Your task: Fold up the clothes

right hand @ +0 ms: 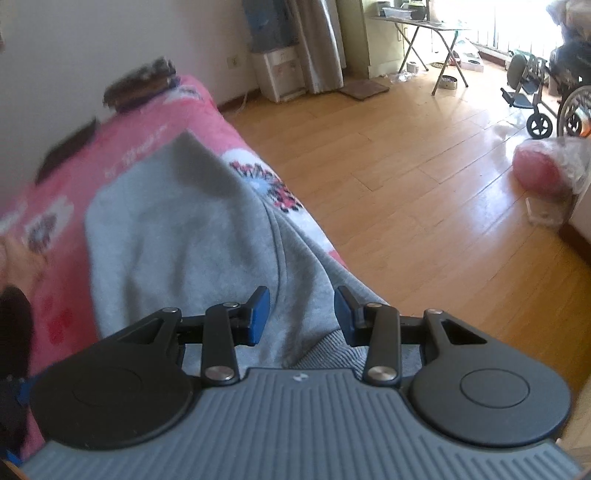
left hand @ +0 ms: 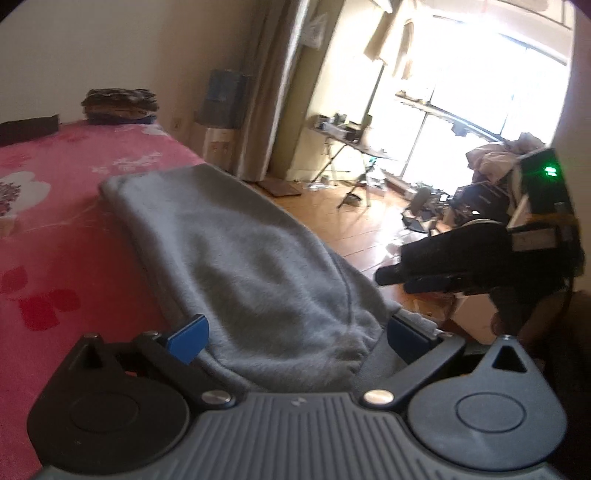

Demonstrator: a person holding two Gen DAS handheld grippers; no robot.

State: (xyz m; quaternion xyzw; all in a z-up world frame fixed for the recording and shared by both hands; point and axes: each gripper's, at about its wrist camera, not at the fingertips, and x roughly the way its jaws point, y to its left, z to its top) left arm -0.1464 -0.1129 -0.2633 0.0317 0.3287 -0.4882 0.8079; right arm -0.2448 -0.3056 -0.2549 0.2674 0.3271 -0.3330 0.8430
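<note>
The pink floral bed (left hand: 55, 229) carries the grey garment (left hand: 229, 251), lying along its right edge with the near end drooping toward the floor. The left gripper (left hand: 297, 334) has its fingers wide apart, cloth between them but unpinched. The right gripper (right hand: 301, 317) stands part open over the ribbed hem (right hand: 332, 350), not clamping. Each should probably pinch a near corner squarely before lifting.

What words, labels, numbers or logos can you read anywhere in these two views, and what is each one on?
No text reads as words in either view.
Small white logo mark on the left gripper body: a symbol, no letters.
The same mark on the right gripper body: a symbol, no letters.
White script-like marks on the pink floral blanket: too blurred to read.
Paper on the wall by the curtain: too washed out to read.
</note>
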